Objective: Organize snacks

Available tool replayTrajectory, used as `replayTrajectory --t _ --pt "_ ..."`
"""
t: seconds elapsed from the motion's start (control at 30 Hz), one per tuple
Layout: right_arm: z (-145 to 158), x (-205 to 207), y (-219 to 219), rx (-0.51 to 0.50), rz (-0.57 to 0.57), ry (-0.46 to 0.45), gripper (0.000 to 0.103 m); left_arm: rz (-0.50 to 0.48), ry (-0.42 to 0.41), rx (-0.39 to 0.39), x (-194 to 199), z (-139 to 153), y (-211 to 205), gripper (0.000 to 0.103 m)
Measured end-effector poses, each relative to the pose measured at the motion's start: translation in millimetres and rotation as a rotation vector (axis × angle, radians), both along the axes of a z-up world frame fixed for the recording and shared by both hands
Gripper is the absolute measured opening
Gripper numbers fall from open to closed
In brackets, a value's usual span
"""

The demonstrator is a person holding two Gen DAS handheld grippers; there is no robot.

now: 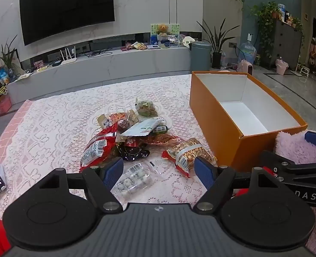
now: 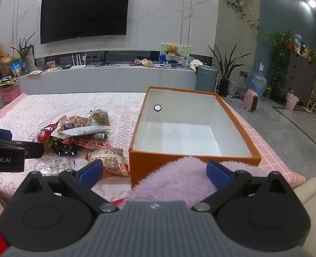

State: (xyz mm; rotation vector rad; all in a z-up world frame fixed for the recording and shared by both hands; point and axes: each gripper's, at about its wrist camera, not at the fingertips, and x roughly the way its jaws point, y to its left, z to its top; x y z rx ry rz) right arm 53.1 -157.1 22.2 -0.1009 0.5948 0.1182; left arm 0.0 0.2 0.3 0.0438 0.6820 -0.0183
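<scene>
- Jaws of both grippers stand wide, holding nothing: left gripper, right gripper.
- "Robot.AI" reads at 9 o'clock in the right view, "DAS" at 3 o'clock in the left.
- Snack pile lies on the counter at 12 o'clock beyond the left jaws; orange box lies at 12 o'clock beyond the right jaws.

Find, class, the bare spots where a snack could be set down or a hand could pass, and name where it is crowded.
Free: the whole floor of the orange box, and the lace cloth between the snack pile and the table's far and left edges. Crowded: the pile itself, and the narrow gap between the peanut packet and the box's near corner.
</scene>
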Motion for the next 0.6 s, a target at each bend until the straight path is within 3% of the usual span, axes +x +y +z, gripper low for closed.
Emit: replayTrajectory --t 0.6 --pt "-0.2 1.3 -0.5 -0.011 0.0 0.002 0.1 0.004 0.001 -0.003 1.9 0.2 2.5 0.088"
